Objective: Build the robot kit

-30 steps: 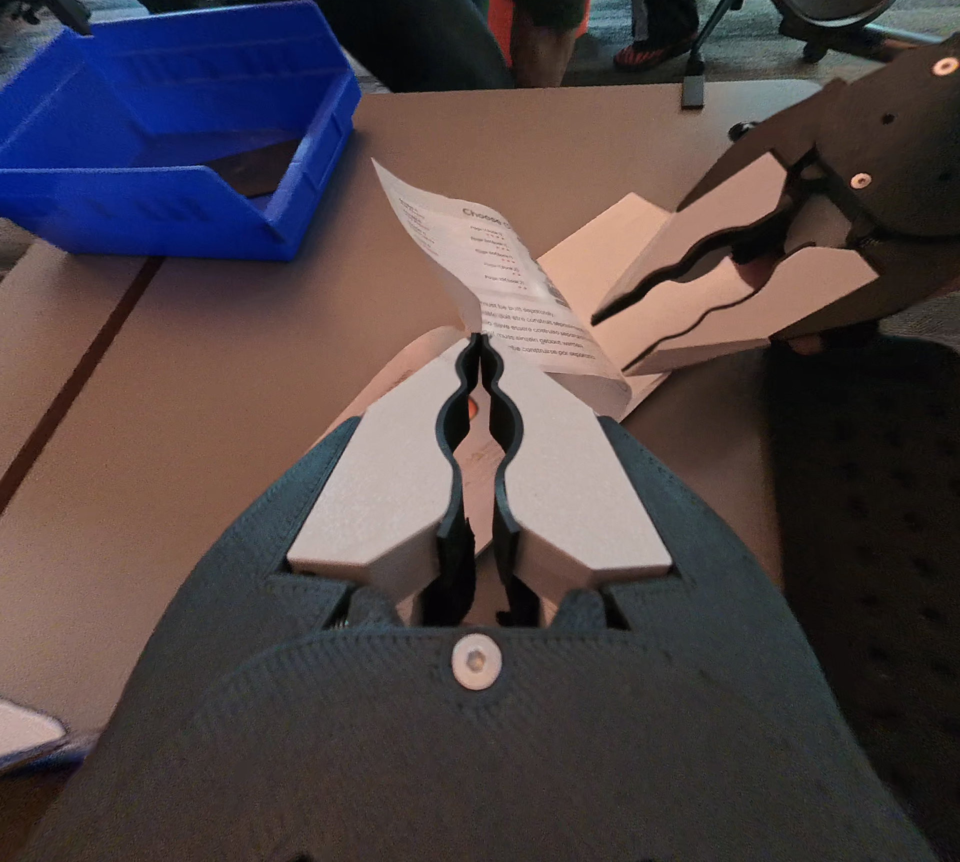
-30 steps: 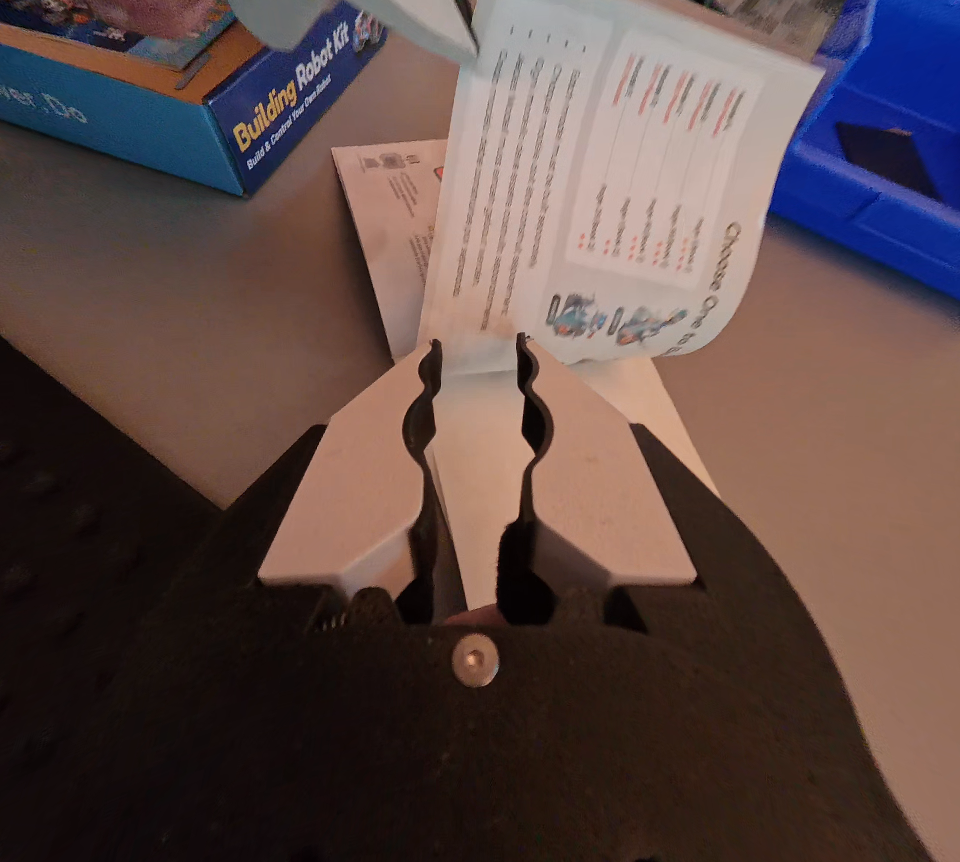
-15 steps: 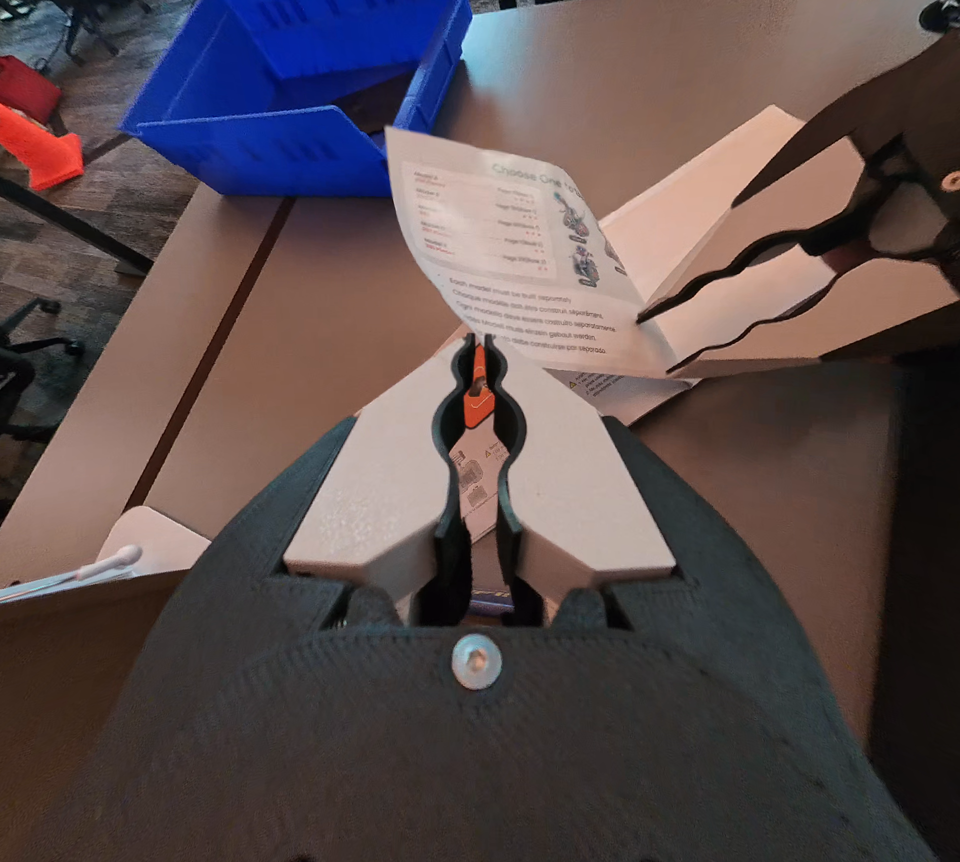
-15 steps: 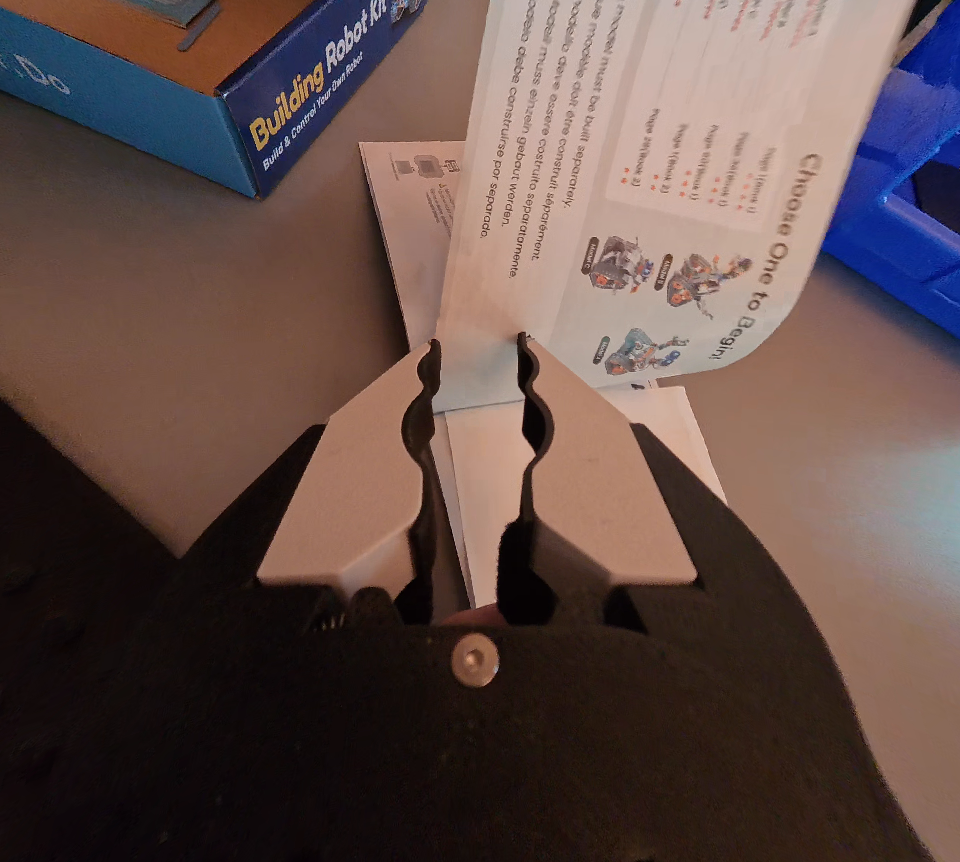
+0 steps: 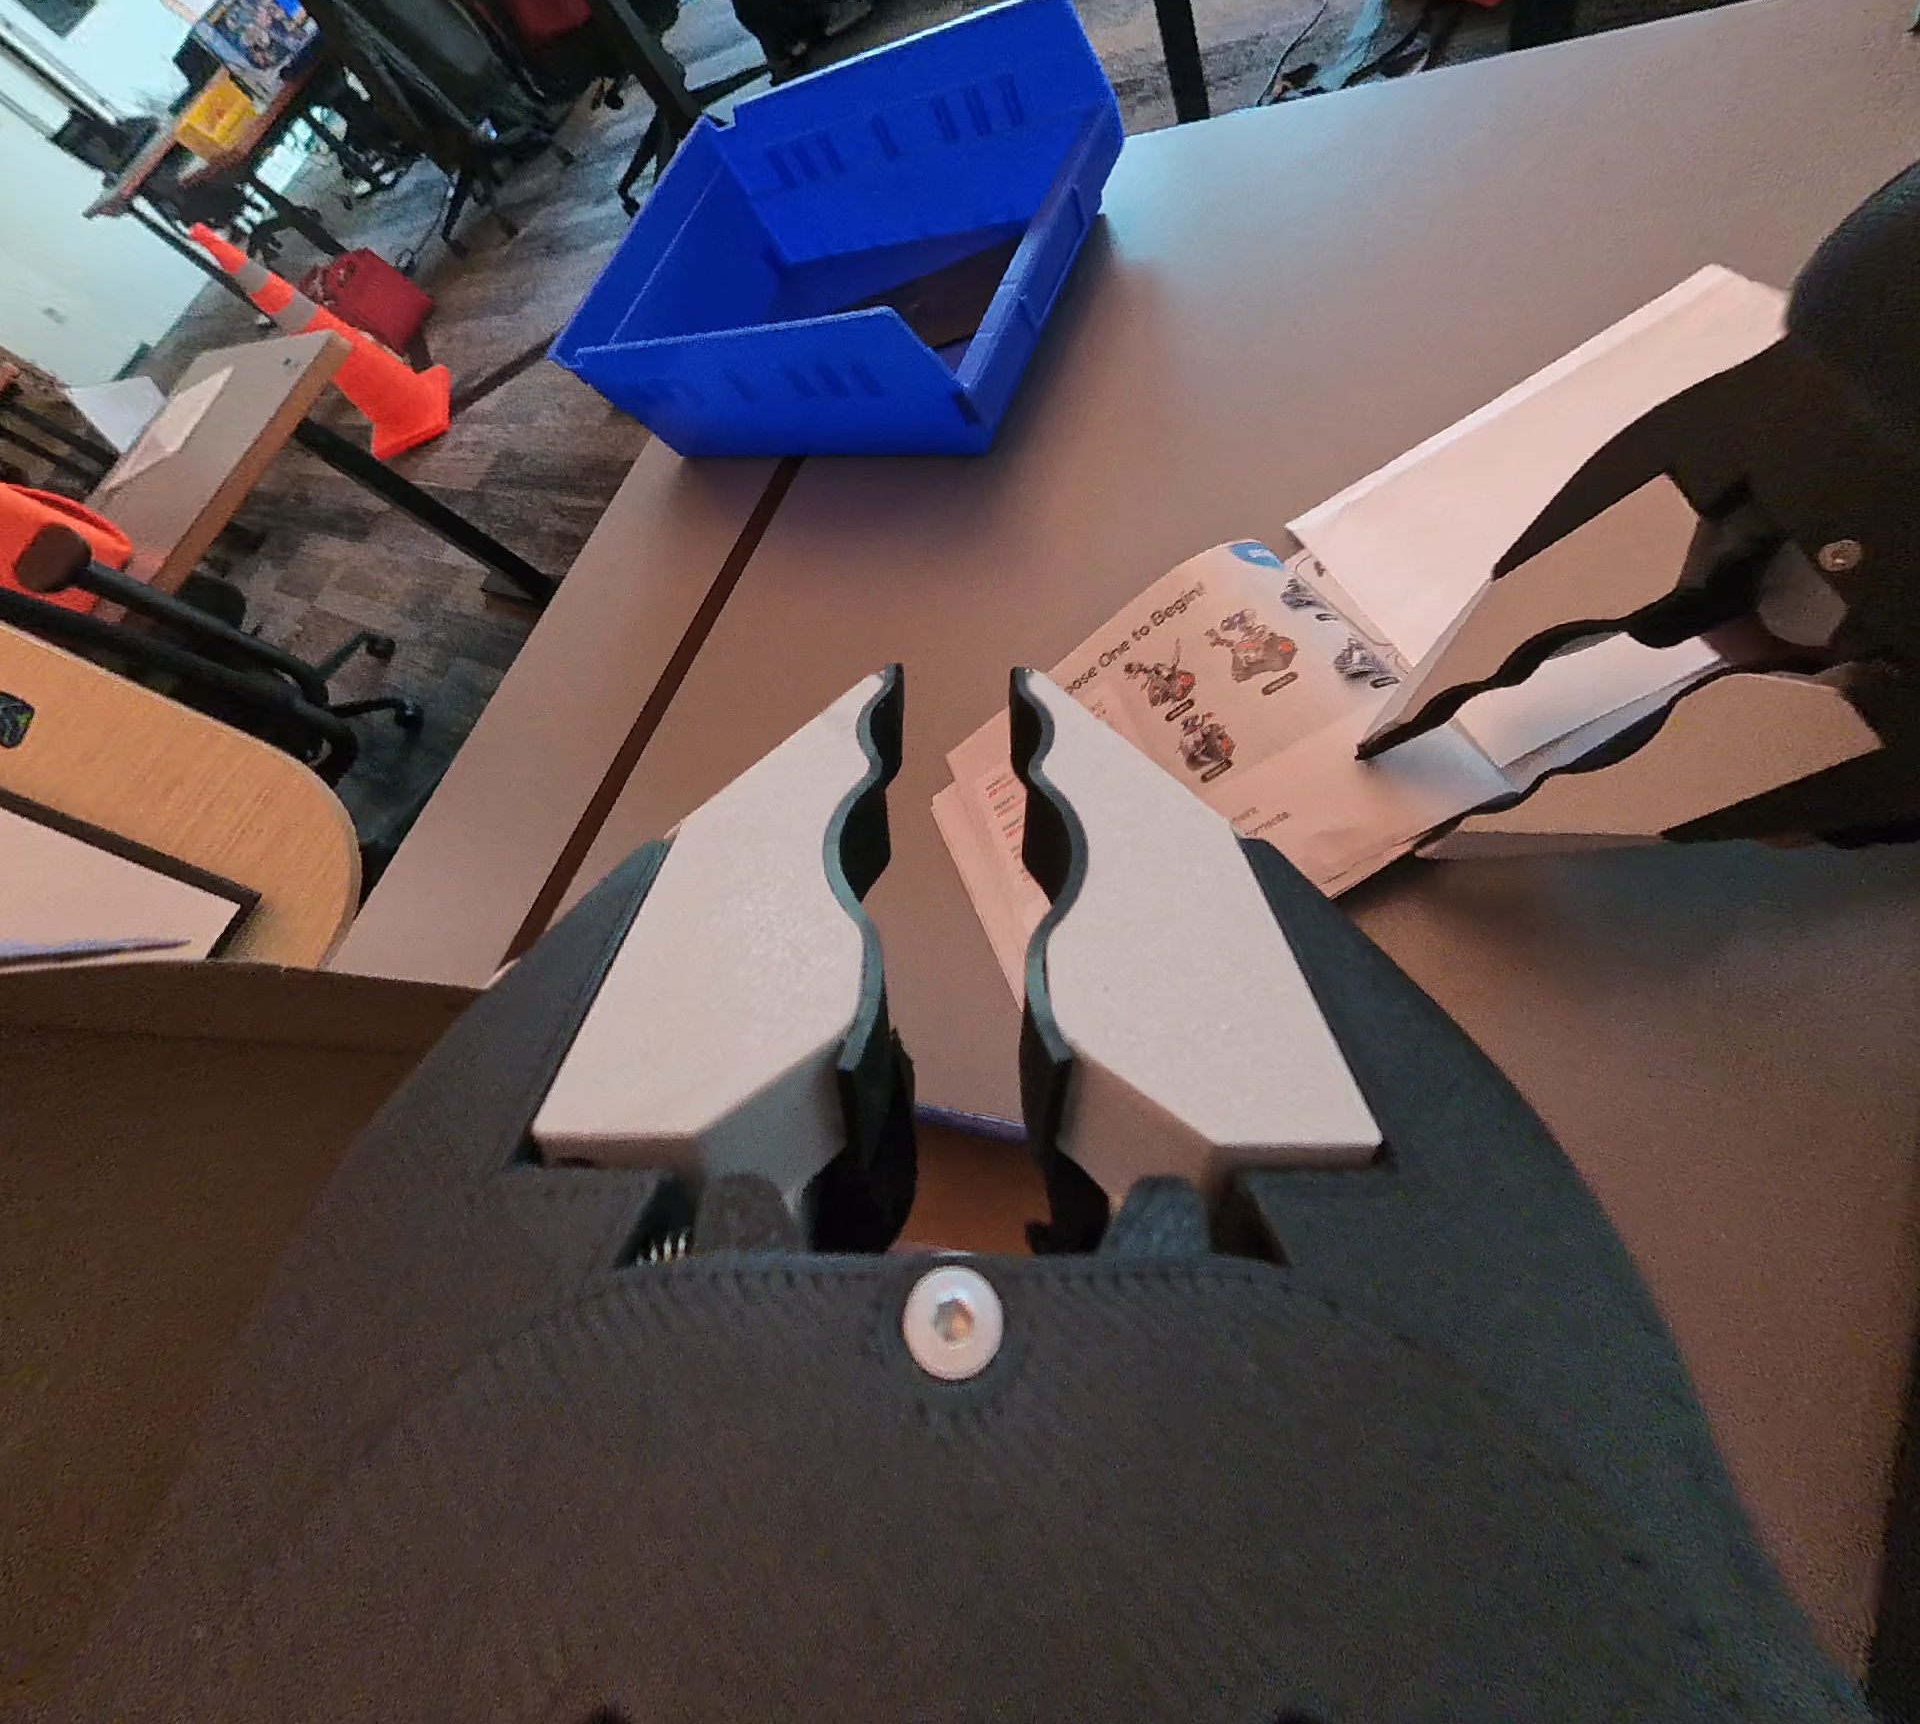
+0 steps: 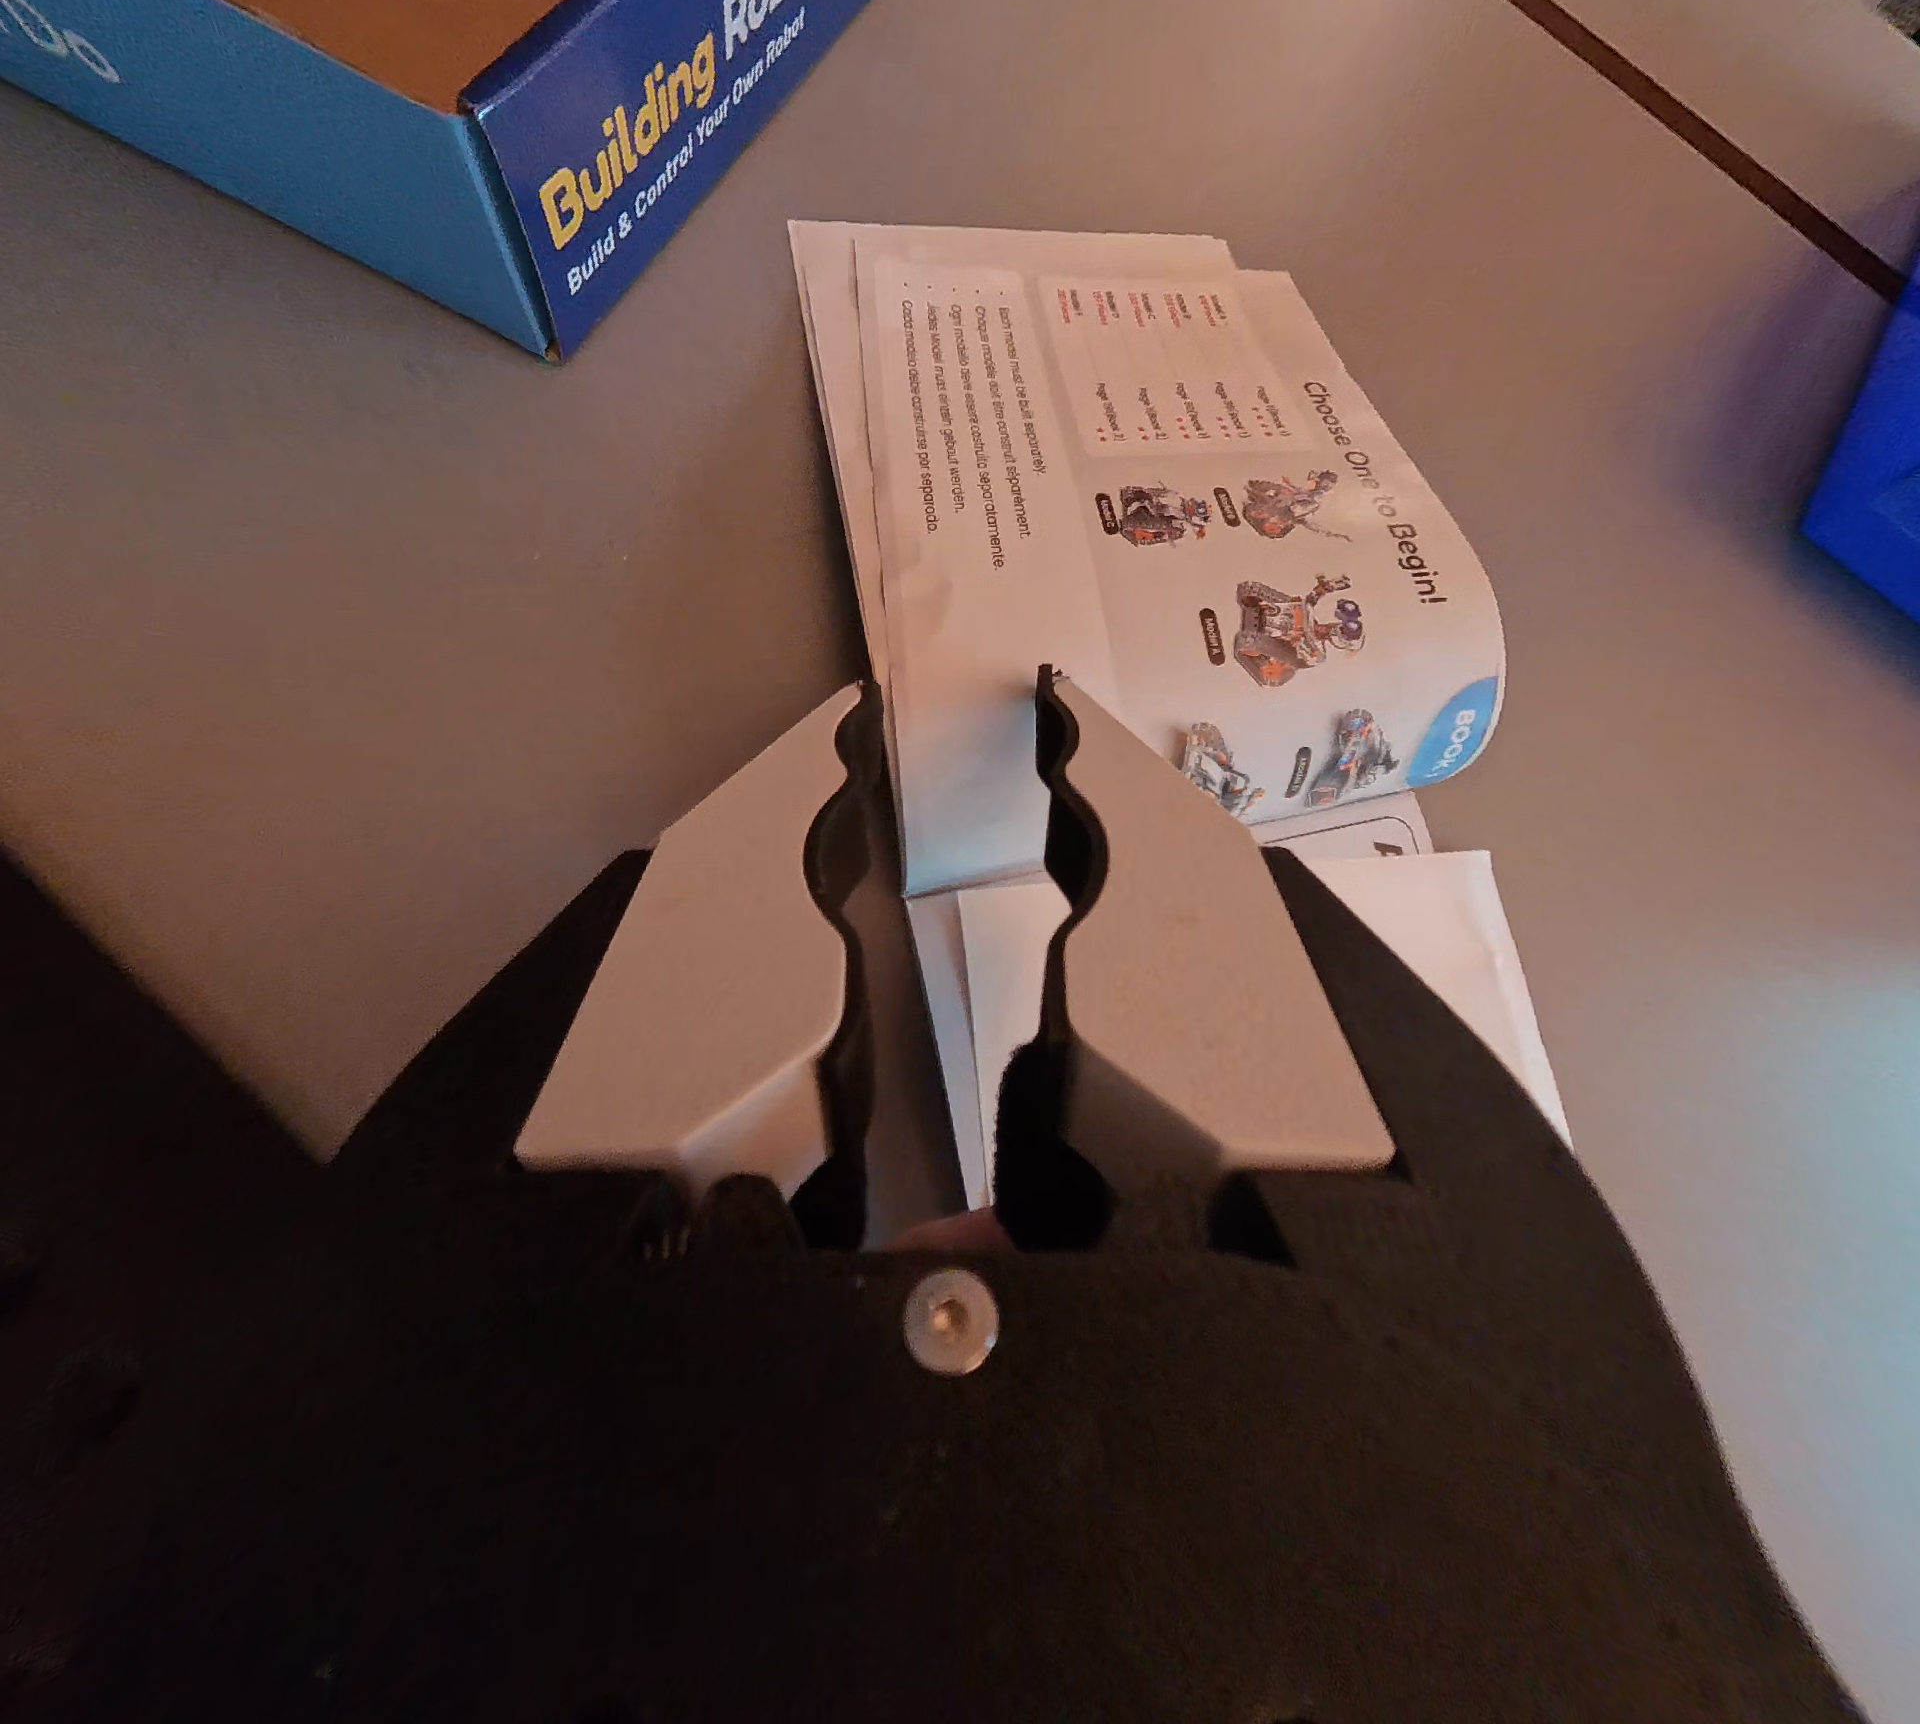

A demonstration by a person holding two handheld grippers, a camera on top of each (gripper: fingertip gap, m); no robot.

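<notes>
- Grey table (image 6: pixel 312 635) under my right tongs (image 6: pixel 956 687), fingers parted, empty, resting on the open instruction booklet (image 6: pixel 1143 479) (beside a blue cardboard kit box (image 6: pixel 312 147)).
- My left tongs (image 5: pixel 956 687) hang released, empty, near the booklet; a blue plastic bin (image 5: pixel 790 386) sits beyond.

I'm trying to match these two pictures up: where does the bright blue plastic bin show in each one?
Left wrist view: the bright blue plastic bin sits upper centre, at the far edge of the grey table, beyond the open left gripper.
Right wrist view: only a blurred blue corner shows at the right edge.
Shared landmark: the white printed booklet lying flat, nearer than the bin in both.
</notes>
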